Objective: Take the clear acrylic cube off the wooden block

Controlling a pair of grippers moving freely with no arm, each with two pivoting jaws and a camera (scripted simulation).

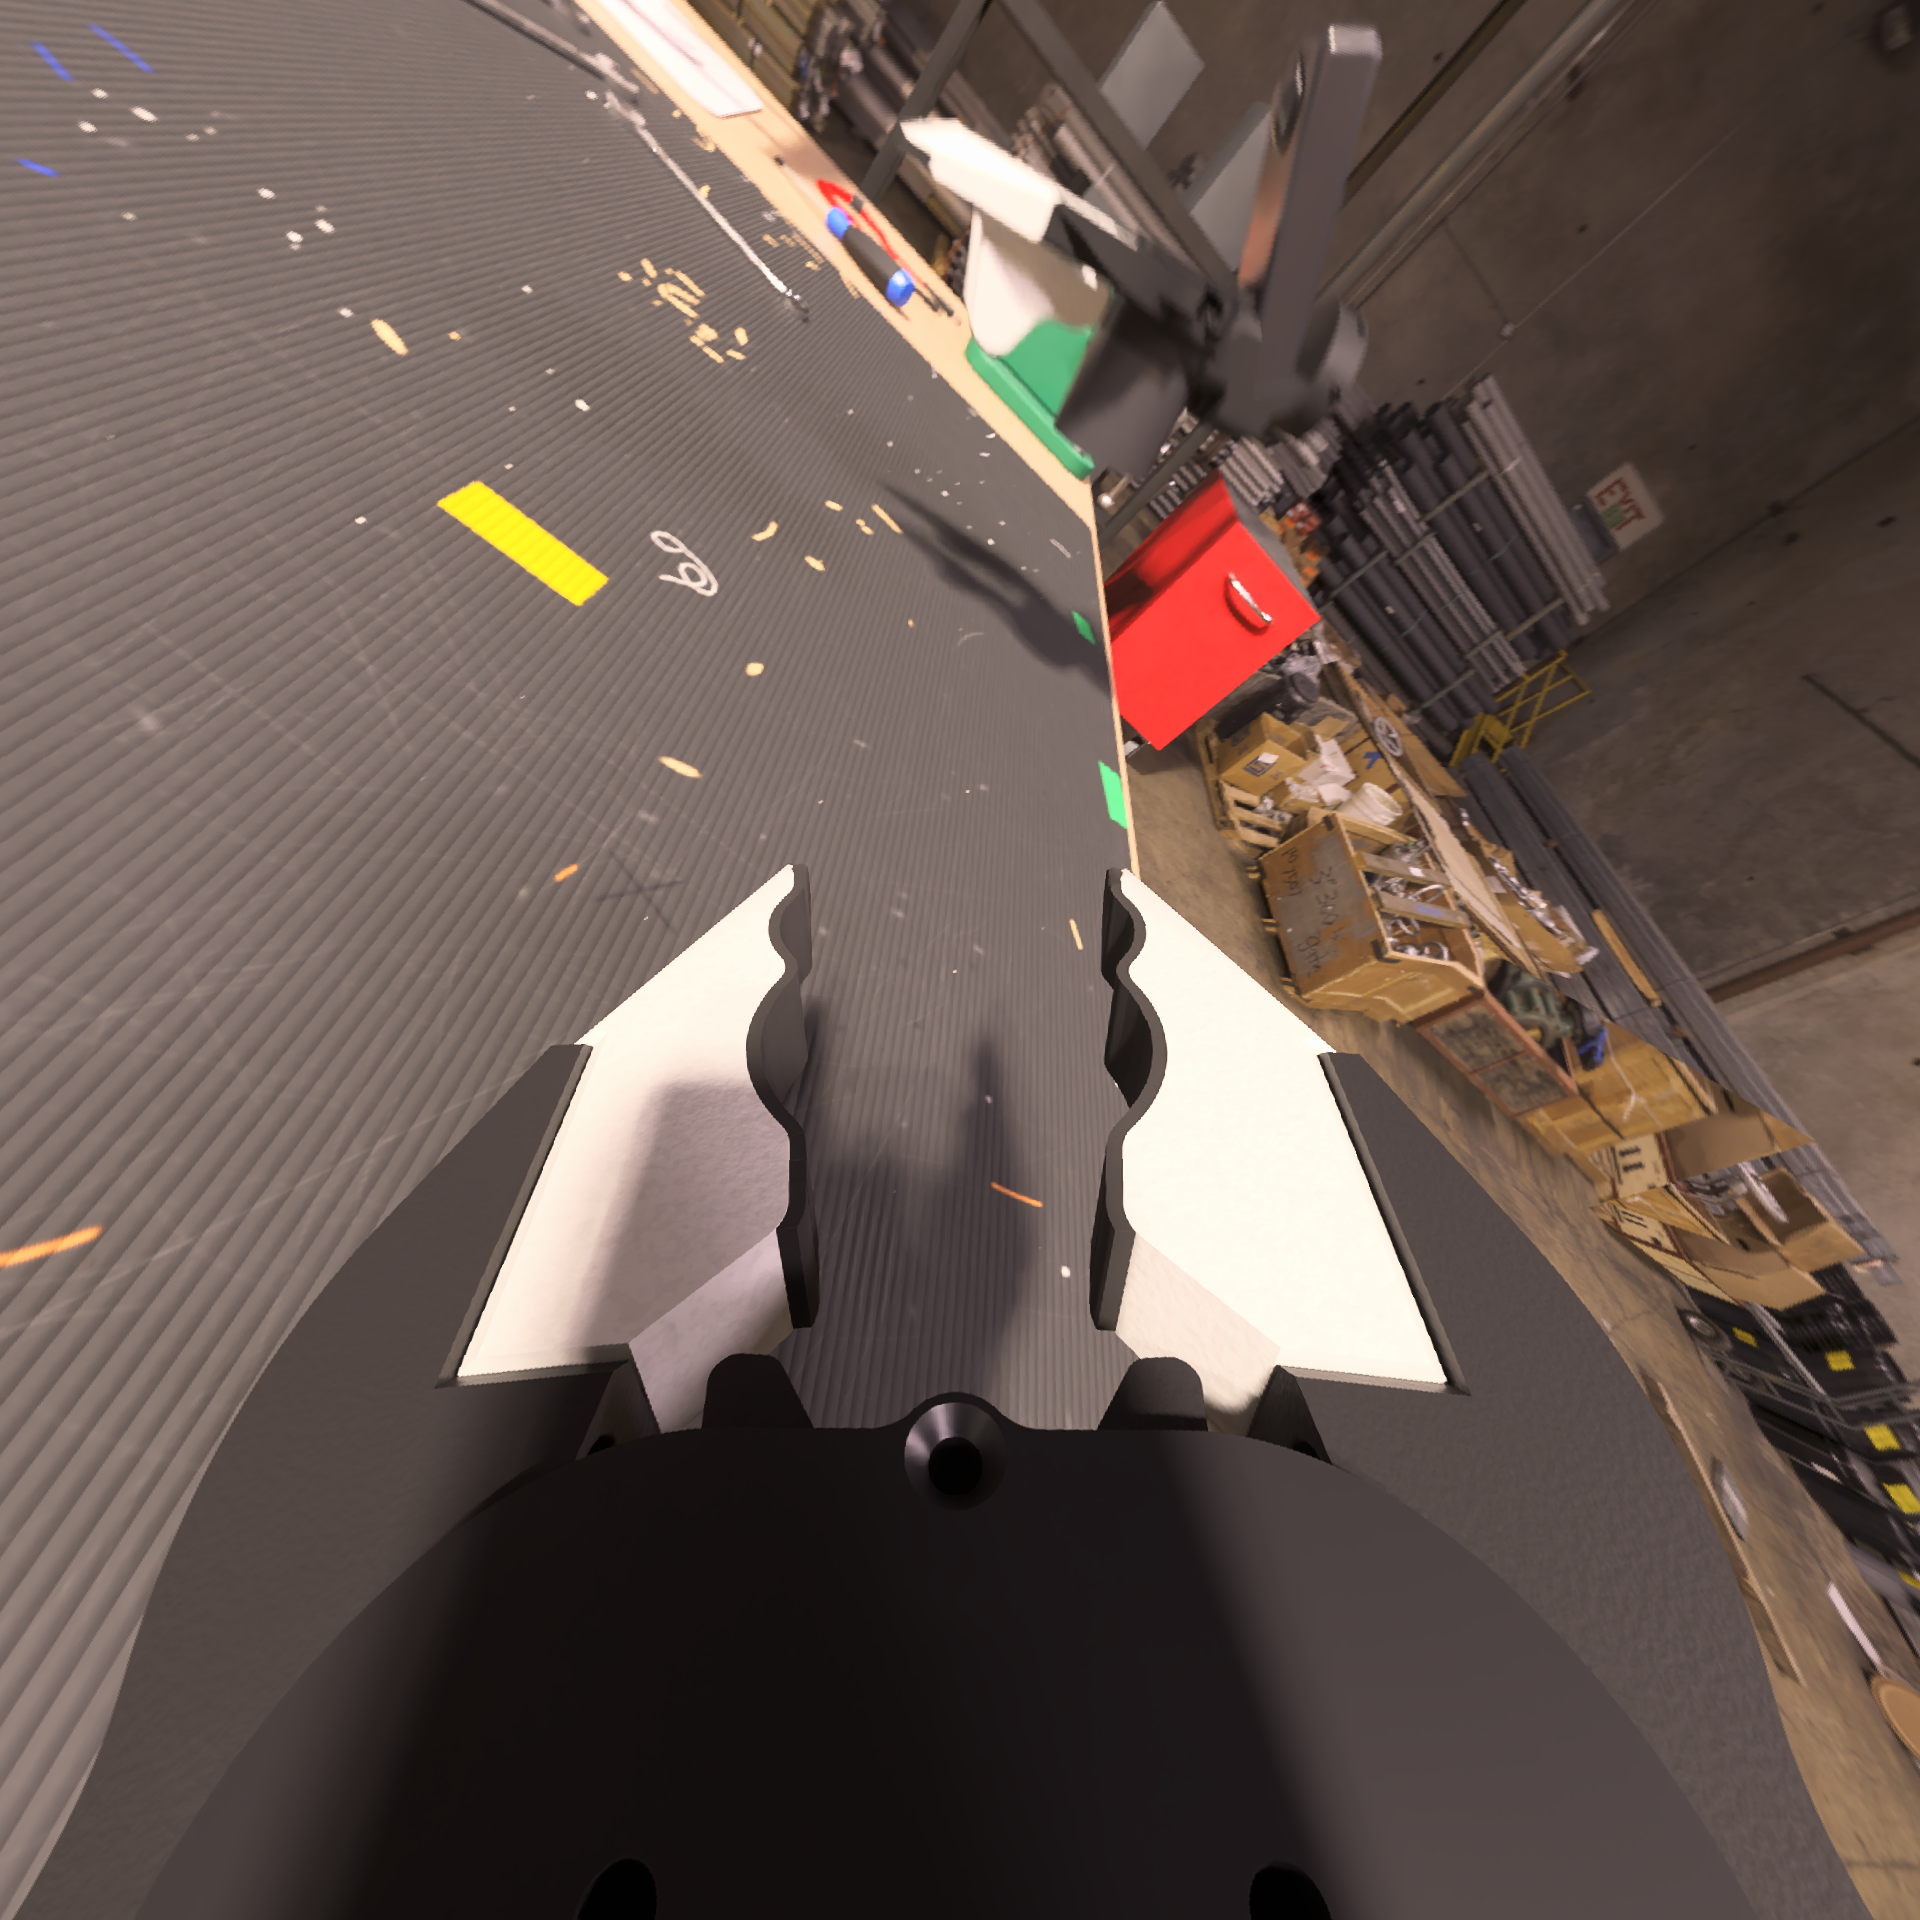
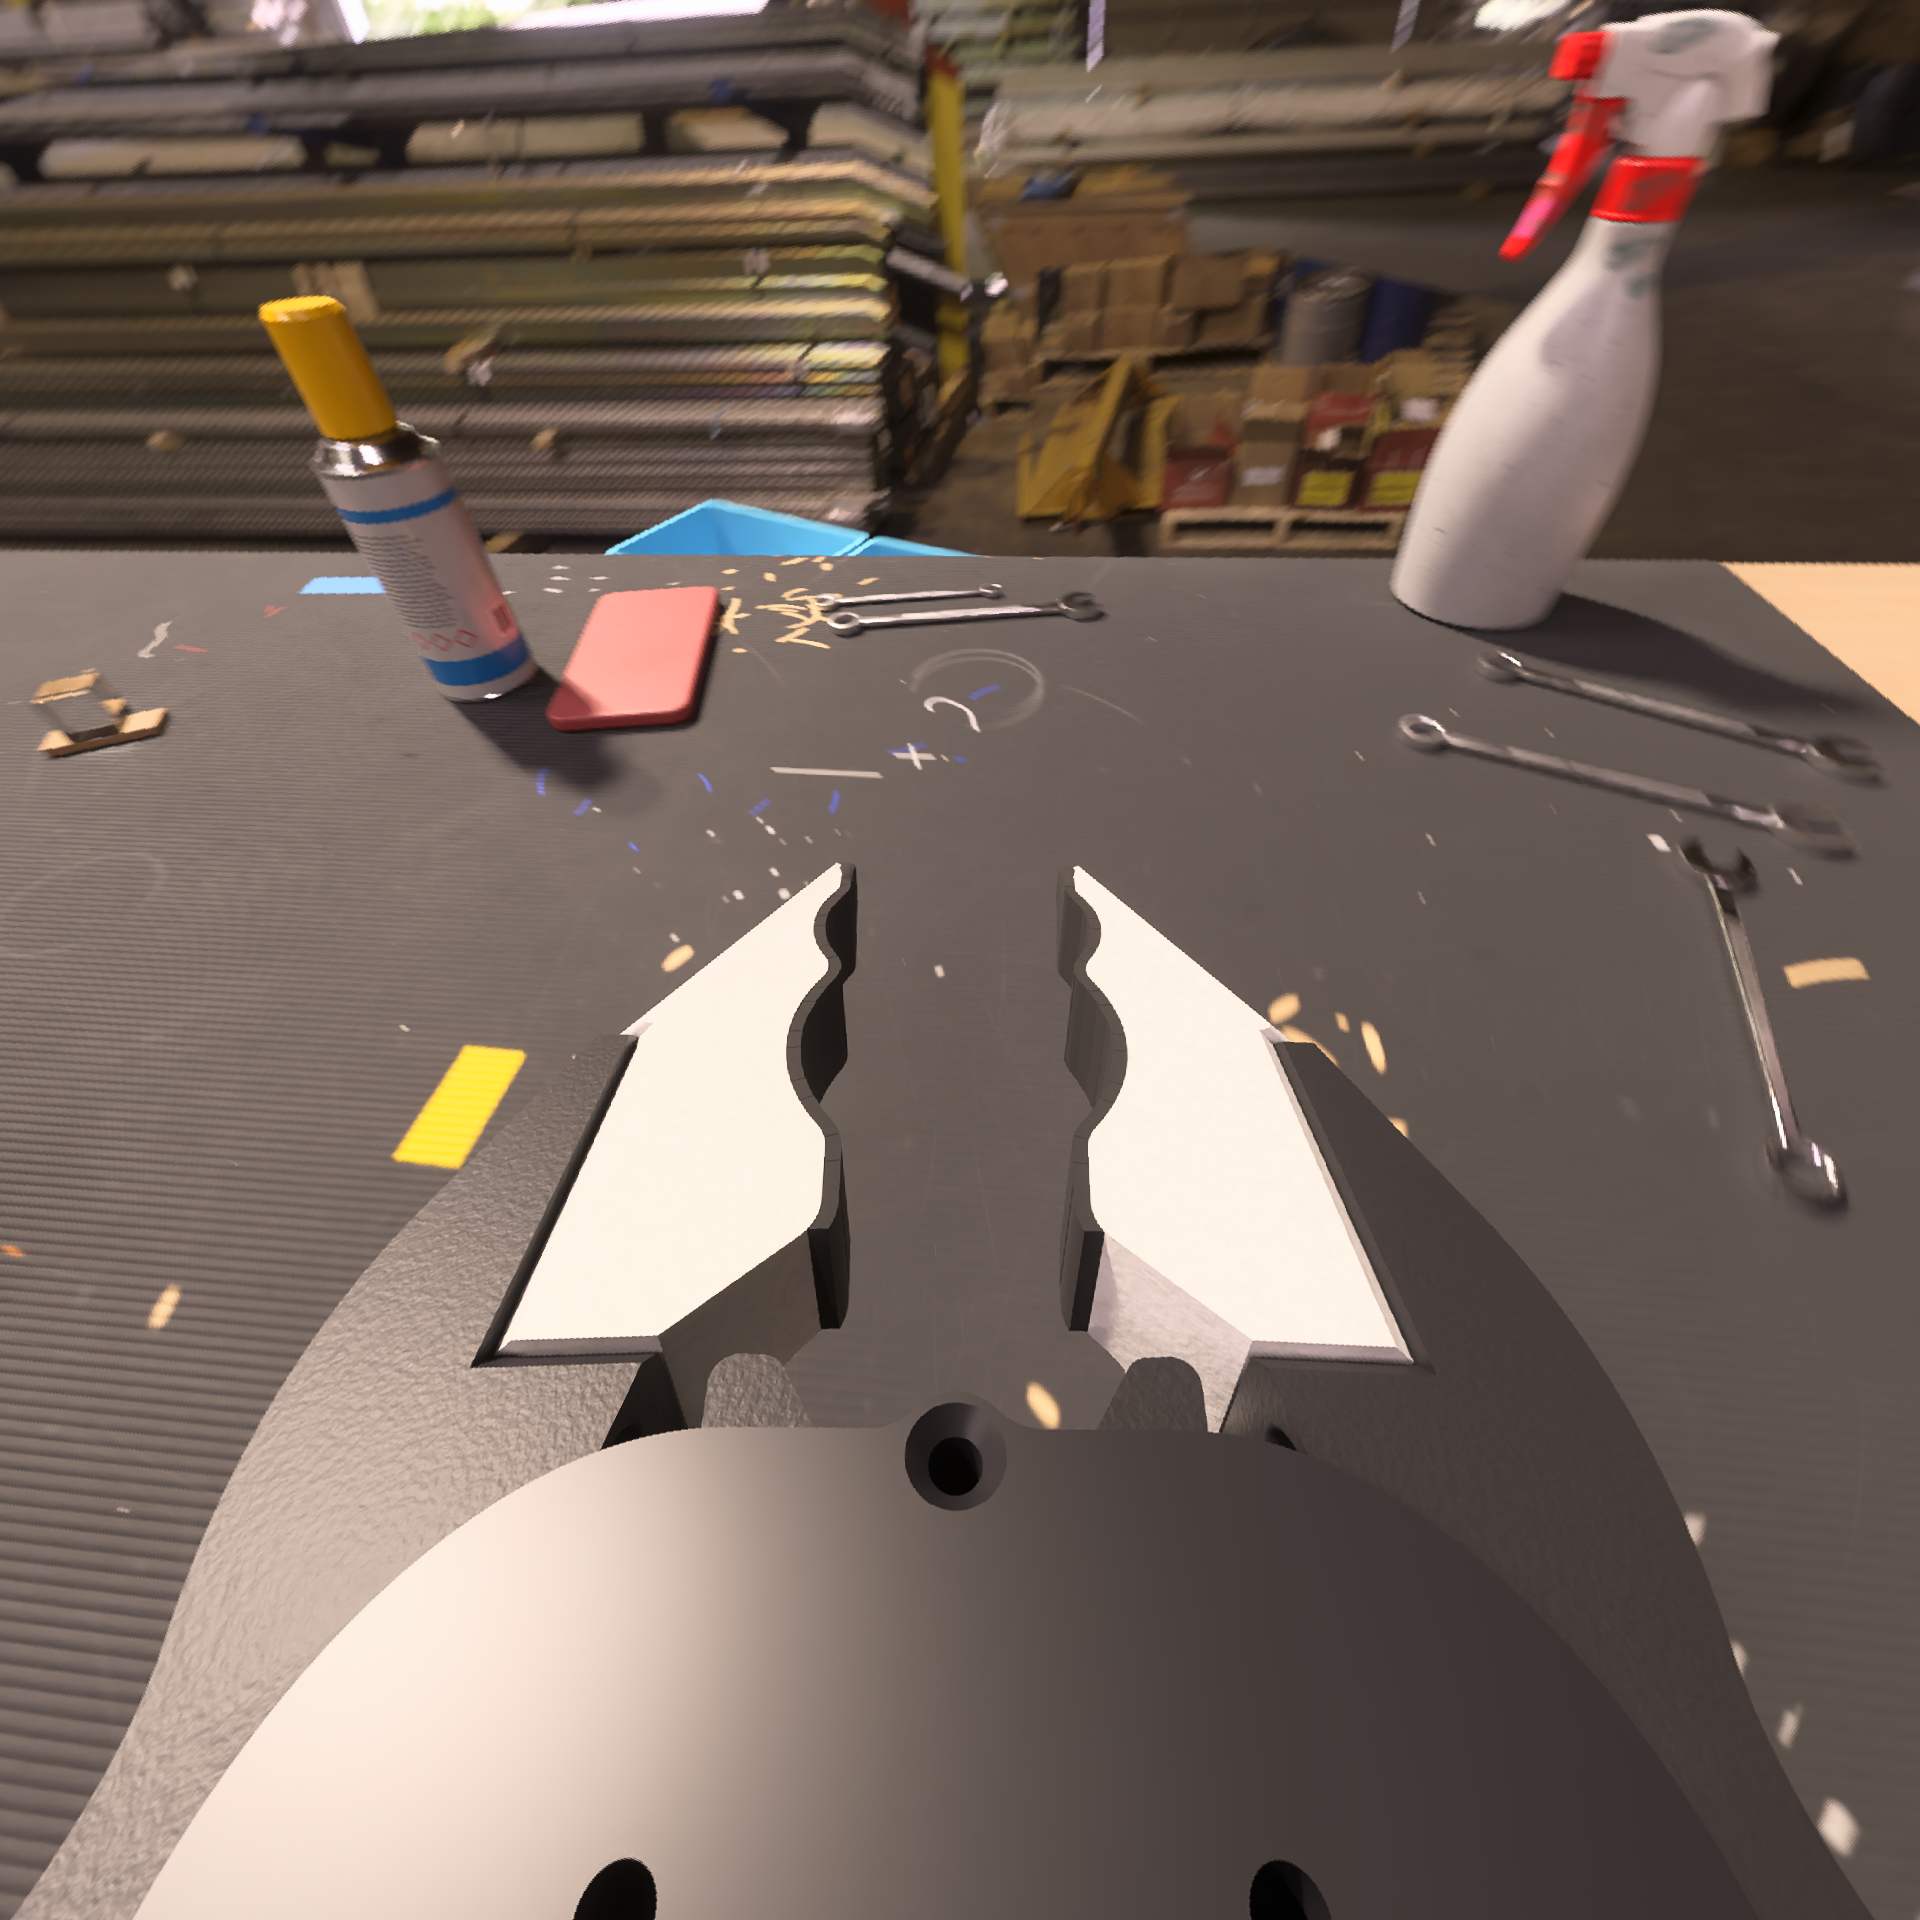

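The clear acrylic cube (image 2: 71, 694) sits on the small wooden block (image 2: 109, 729) on the dark mat at the far left of the right wrist view. My right gripper (image 2: 961, 878) is open and empty. It hovers over the mat, well to the right of the cube and nearer to me. My left gripper (image 1: 956, 878) is open and empty above the mat near the table's right edge. The cube and block do not show in the left wrist view. The right gripper also shows there, far off at the top (image 1: 971, 234).
A yellow-capped spray can (image 2: 405, 520) and a red flat case (image 2: 639, 657) stand between the cube and centre. Wrenches (image 2: 1621, 774) and a white spray bottle (image 2: 1538, 416) lie right. A green bin (image 1: 1023, 400) sits at the table edge (image 1: 1117, 727); a red box (image 1: 1195, 613) is beyond.
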